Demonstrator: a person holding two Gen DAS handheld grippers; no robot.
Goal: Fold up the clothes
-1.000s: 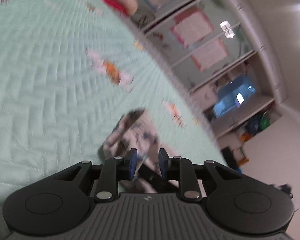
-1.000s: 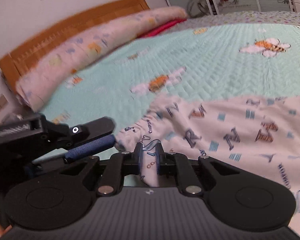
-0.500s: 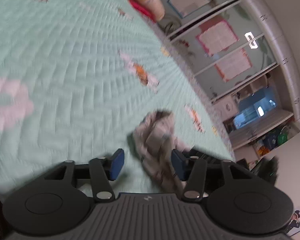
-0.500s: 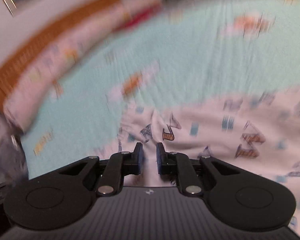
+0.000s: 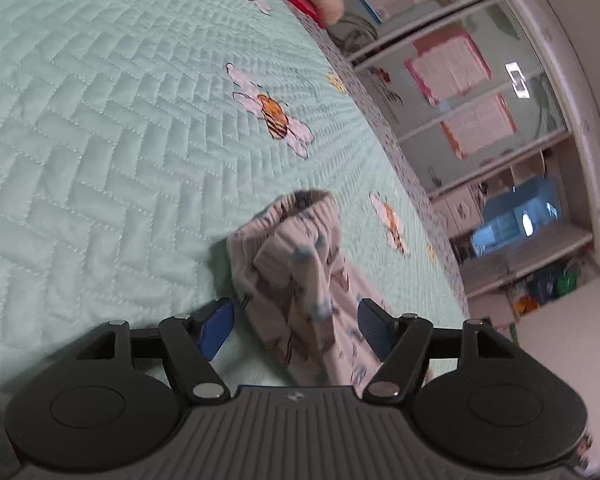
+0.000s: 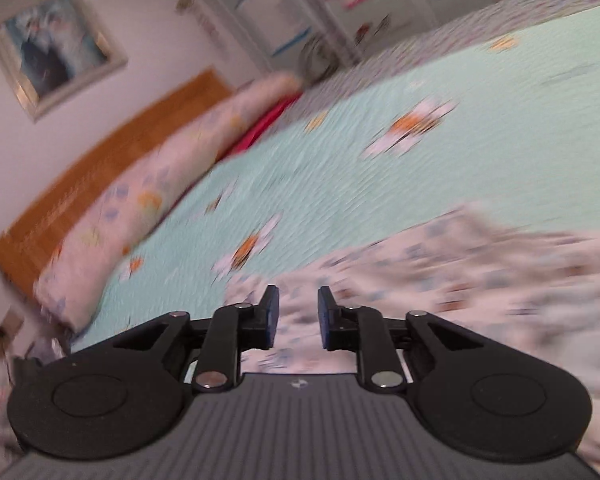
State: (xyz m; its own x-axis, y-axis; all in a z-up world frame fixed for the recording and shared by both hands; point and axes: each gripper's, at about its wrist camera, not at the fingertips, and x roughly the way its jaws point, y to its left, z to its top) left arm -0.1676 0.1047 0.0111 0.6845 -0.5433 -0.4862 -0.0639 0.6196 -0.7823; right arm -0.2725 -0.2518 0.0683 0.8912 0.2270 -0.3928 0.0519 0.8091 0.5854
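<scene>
A white garment printed with letters (image 5: 300, 276) lies on the mint quilted bedspread (image 5: 100, 140), its gathered elastic end bunched up and pointing away from me. My left gripper (image 5: 296, 326) stands wide open, one blue pad on each side of the bunched cloth, not pinching it. In the right wrist view the same garment (image 6: 480, 276) spreads across the lower right, blurred by motion. My right gripper (image 6: 298, 318) is partly open just above the cloth's edge, and nothing is held between its pads.
Pillows (image 6: 148, 200) lie along a wooden headboard (image 6: 100, 168) at the bed's far end. A wardrobe with shelves (image 5: 480, 120) stands beyond the bed's edge. Embroidered bees (image 5: 274, 114) dot the bedspread, which stretches bare to the left of the garment.
Both grippers let go of the garment: the left opened wide, the right opened a little and lifted. The cloth's end dropped onto the bedspread.
</scene>
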